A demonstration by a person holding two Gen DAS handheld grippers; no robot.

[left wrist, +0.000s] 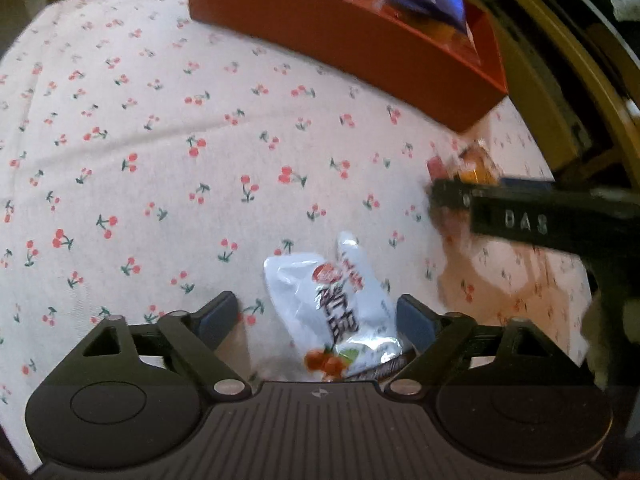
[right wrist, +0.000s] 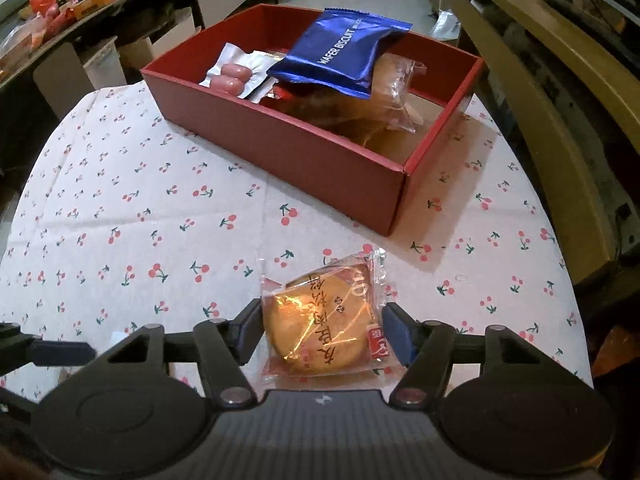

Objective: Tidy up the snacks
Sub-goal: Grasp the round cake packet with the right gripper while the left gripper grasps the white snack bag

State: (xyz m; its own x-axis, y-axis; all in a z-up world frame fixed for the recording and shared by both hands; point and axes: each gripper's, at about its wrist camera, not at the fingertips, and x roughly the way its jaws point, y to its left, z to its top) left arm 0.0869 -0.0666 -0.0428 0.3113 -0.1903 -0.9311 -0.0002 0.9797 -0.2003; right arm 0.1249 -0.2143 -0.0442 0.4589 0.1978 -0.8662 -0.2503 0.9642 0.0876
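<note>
Snacks on cherry-print surface [right wrist: 120, 208] | right gripper [right wrist: 322, 328] jaws flank wrapped pastry [right wrist: 324, 320], contact unclear | left gripper [left wrist: 316, 320] jaws wide around white pouch [left wrist: 340, 312] | step: pickup | next: squeeze, lift, carry to red box [right wrist: 320, 152]

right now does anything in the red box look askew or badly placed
Yes: the blue wafer biscuit packet isn't lying flat. It sits tilted on top of the wrapped bread, its top edge poking above the red box rim. The sausages lie low inside.
</note>
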